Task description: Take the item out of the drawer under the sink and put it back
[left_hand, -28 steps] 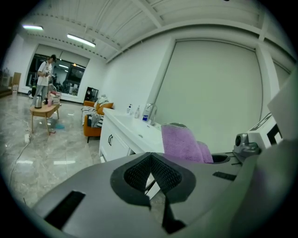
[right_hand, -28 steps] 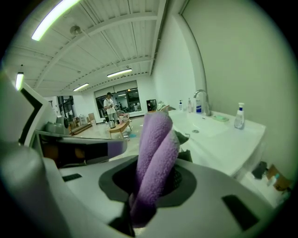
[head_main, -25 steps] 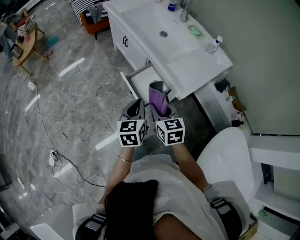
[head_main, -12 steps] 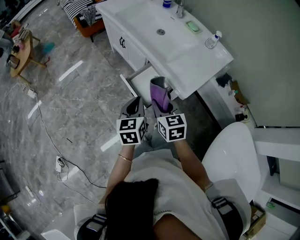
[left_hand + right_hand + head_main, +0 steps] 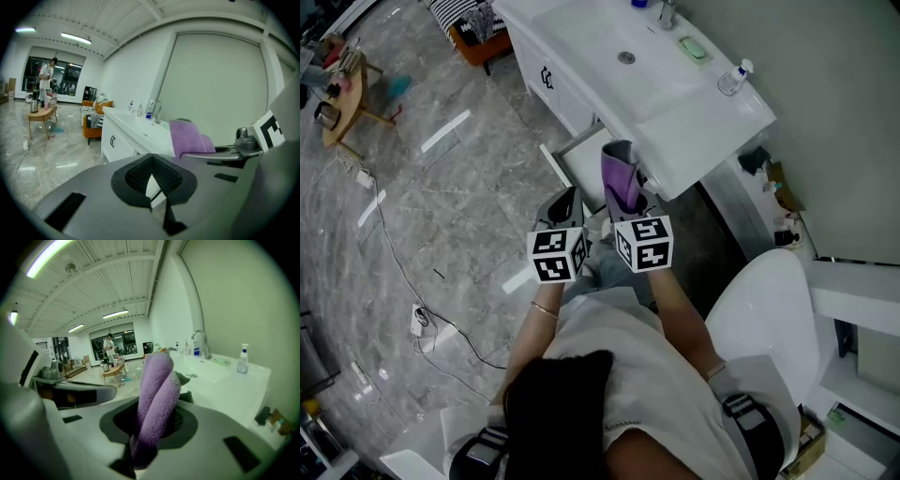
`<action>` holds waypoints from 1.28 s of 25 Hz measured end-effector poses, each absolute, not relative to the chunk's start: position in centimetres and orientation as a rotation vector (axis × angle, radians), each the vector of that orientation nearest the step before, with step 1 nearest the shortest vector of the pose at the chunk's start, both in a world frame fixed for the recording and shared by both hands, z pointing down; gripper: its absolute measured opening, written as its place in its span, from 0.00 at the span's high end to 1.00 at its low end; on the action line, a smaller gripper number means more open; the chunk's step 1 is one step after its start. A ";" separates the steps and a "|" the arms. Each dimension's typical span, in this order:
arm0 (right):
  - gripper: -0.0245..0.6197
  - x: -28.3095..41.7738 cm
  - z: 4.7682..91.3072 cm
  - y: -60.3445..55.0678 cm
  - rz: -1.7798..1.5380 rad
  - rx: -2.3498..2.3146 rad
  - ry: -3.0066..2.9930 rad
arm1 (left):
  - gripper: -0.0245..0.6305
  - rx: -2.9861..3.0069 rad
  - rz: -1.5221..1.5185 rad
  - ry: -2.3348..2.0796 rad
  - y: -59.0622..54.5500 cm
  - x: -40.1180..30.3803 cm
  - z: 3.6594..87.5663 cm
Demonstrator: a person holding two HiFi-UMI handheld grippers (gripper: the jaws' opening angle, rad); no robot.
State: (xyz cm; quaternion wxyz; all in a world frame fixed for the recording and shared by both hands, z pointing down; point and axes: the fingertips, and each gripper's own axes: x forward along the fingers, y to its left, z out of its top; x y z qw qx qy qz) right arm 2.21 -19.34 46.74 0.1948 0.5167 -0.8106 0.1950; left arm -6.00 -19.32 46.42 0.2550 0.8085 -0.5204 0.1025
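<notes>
the right gripper has carried the purple towel a little further up the head view, nearer the sink counter edge. the left gripper has drifted slightly left, widening the gap between the 2.

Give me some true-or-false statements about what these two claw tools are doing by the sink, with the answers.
1. The right gripper clamps a purple towel. True.
2. The left gripper holds a bottle. False: its jaws are together with nothing between them.
3. The drawer under the sink stands open. True.
4. The purple towel lies in the drawer. False: the right gripper holds it up, out of the drawer.
</notes>
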 end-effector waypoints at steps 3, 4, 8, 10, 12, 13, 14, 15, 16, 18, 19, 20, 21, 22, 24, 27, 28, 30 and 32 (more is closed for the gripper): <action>0.81 2.3 47.2 -20.3 0.551 1.424 -2.278 | 0.96 2.182 0.275 -1.420 -20.2 -5.5 46.7; 0.81 2.3 47.4 -20.6 0.549 1.411 -2.279 | 0.96 2.177 0.272 -1.424 -20.6 -5.4 46.8; 0.81 1.8 48.8 -21.9 0.547 1.357 -2.269 | 0.96 2.144 0.293 -1.447 -21.8 -5.3 47.8; 0.81 1.4 49.8 -22.6 0.549 1.324 -2.261 | 0.96 2.121 0.305 -1.462 -22.6 -5.5 48.5; 0.81 1.1 50.4 -23.6 0.550 1.294 -2.261 | 0.96 2.100 0.303 -1.478 -23.7 -5.7 49.1; 0.81 1.0 50.7 -24.0 0.551 1.280 -2.262 | 0.96 2.088 0.300 -1.484 -24.2 -5.8 49.4; 0.81 0.8 51.1 -24.3 0.553 1.266 -2.263 | 0.96 2.076 0.299 -1.489 -24.5 -5.9 49.9; 0.81 0.6 51.5 -24.5 0.555 1.253 -2.262 | 0.96 2.063 0.300 -1.493 -24.8 -6.0 50.3; 0.81 0.4 51.9 -24.7 0.556 1.241 -2.260 | 0.96 2.052 0.300 -1.495 -25.0 -6.1 50.7; 0.81 -0.1 52.6 -25.5 0.547 1.221 -2.255 | 0.96 2.037 0.301 -1.500 -25.6 -6.4 51.5; 0.81 -0.3 53.0 -25.8 0.543 1.210 -2.252 | 0.96 2.031 0.305 -1.501 -25.9 -6.4 51.8; 0.81 -0.4 53.4 -26.0 0.544 1.200 -2.249 | 0.96 2.026 0.310 -1.502 -26.1 -6.3 52.2; 0.81 -0.4 53.8 -26.2 0.552 1.194 -2.246 | 0.96 2.023 0.315 -1.503 -26.3 -6.2 52.5; 0.81 -0.3 54.2 -26.5 0.562 1.191 -2.242 | 0.96 2.020 0.318 -1.505 -26.6 -6.1 52.8; 0.81 -0.1 55.0 -27.1 0.575 1.188 -2.229 | 0.96 2.011 0.323 -1.510 -27.3 -6.1 53.5; 0.81 -0.1 56.5 -28.0 0.605 1.182 -2.208 | 0.96 1.979 0.323 -1.525 -28.3 -6.6 54.7; 0.81 -0.1 57.0 -28.3 0.622 1.181 -2.201 | 0.96 1.964 0.319 -1.532 -28.6 -6.8 55.1; 0.81 0.0 57.9 -29.0 0.655 1.180 -2.187 | 0.96 1.929 0.310 -1.543 -29.2 -7.3 56.0; 0.81 0.0 58.7 -29.7 0.669 1.176 -2.179 | 0.96 1.914 0.316 -1.542 -29.7 -7.5 57.0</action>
